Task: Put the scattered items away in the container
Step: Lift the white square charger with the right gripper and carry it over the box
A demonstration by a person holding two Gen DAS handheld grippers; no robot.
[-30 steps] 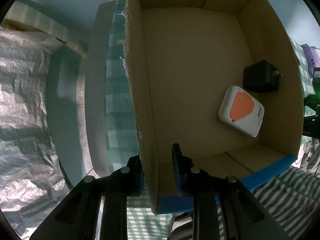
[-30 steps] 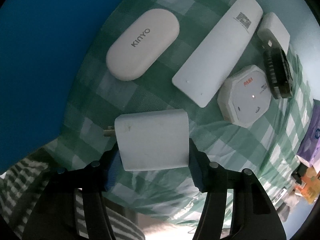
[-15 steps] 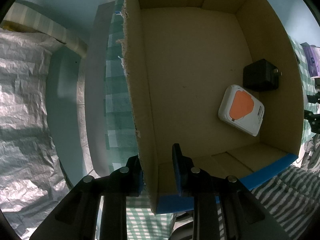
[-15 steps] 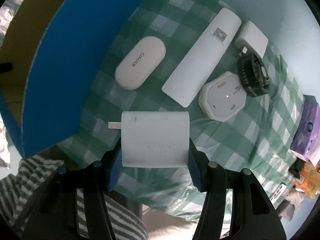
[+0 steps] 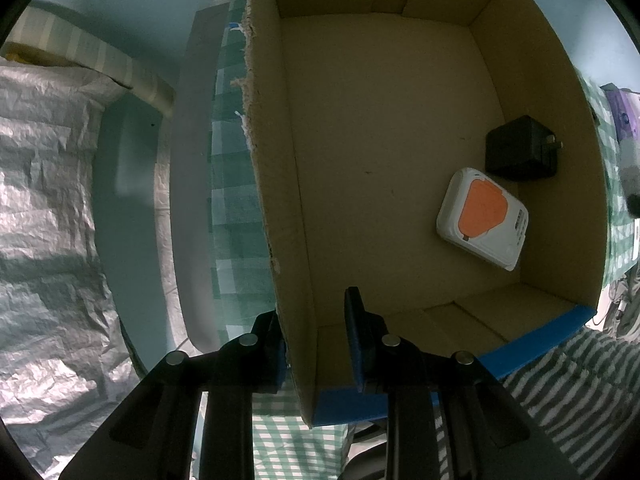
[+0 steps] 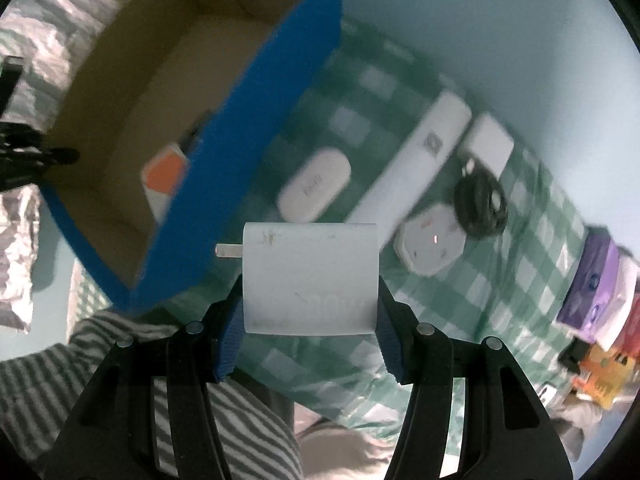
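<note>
left view / box: cardboard box (image 5: 400, 160) with blue tape on its rim, standing on the checked cloth (image 5: 232, 208)
left view / left gripper (image 5: 316, 344): jaws straddle the near-left box wall, one inside and one outside; outer pad against the card, small gap at the inner one, so gripped or just bracing, cannot tell
left view / done: black plug (image 5: 520, 152) and orange-faced white pad (image 5: 484, 216) lie inside, by the right wall, near each other
left view / room: most of the box floor is bare

right view / right gripper (image 6: 308, 320): jaws closed on white charger (image 6: 310, 278), prongs pointing left, held off the cloth
right view / charger place: outside the box, just beside its blue near corner, not yet over the opening
right view / box: blurred, up left, orange pad visible inside
right view / left on surface: oval case (image 6: 314, 190), long white bar (image 6: 412, 168), hexagon hub (image 6: 430, 240), black coil (image 6: 480, 204), small white adapter (image 6: 490, 146)
right view / clutter: purple packs (image 6: 592, 284) at far right, probably not part of the job

progress: two items in, one in carry, five waiting; under halfway by my count
next: carry charger left over the rim and release it inside
</note>
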